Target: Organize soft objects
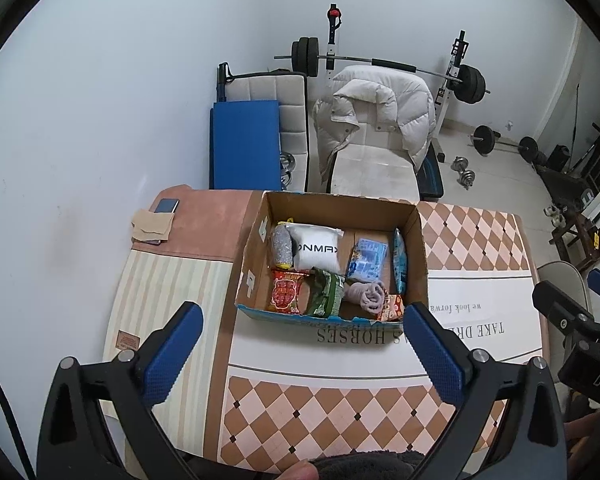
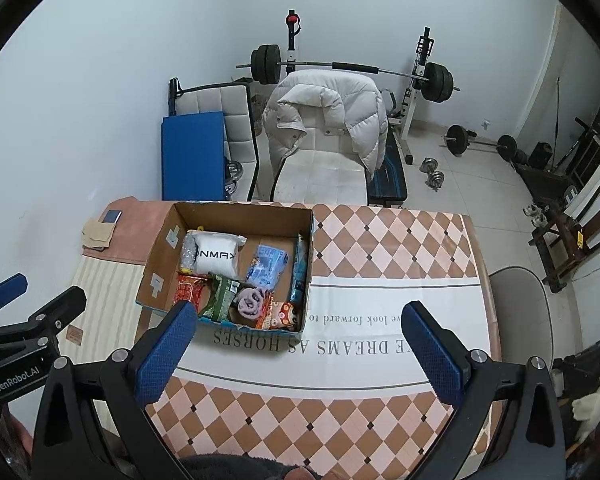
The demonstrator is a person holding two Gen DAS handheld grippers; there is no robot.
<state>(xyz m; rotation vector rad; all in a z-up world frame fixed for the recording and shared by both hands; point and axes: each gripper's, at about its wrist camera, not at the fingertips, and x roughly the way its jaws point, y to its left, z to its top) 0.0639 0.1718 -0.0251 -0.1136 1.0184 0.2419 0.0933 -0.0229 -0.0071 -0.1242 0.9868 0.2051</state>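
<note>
Left wrist view looks down on a cardboard box (image 1: 332, 256) standing on a table (image 1: 340, 408) covered with a checked and striped cloth. The left gripper (image 1: 302, 344) hovers above the near side of the box, its blue-padded fingers (image 1: 172, 354) spread wide with nothing between them. Inside the box, a white pouch (image 1: 318, 248) lies at the back beside a grey scrubber (image 1: 282, 246); a blue packet (image 1: 366, 260) sits to its right. Along the near wall rest a red snack packet (image 1: 286, 292), a green packet (image 1: 326, 294) and a rolled mauve sock (image 1: 366, 296). A phone (image 1: 166, 206) and a folded tan cloth (image 1: 152, 226) lie at the table's far left corner.

In the right wrist view, the right gripper (image 2: 298, 342) is likewise wide open and empty, held above the table just right of the box's near edge. Behind the table a white padded jacket (image 2: 324, 120) drapes over a chair, with a barbell (image 2: 348, 68) on its rack by the wall.
</note>
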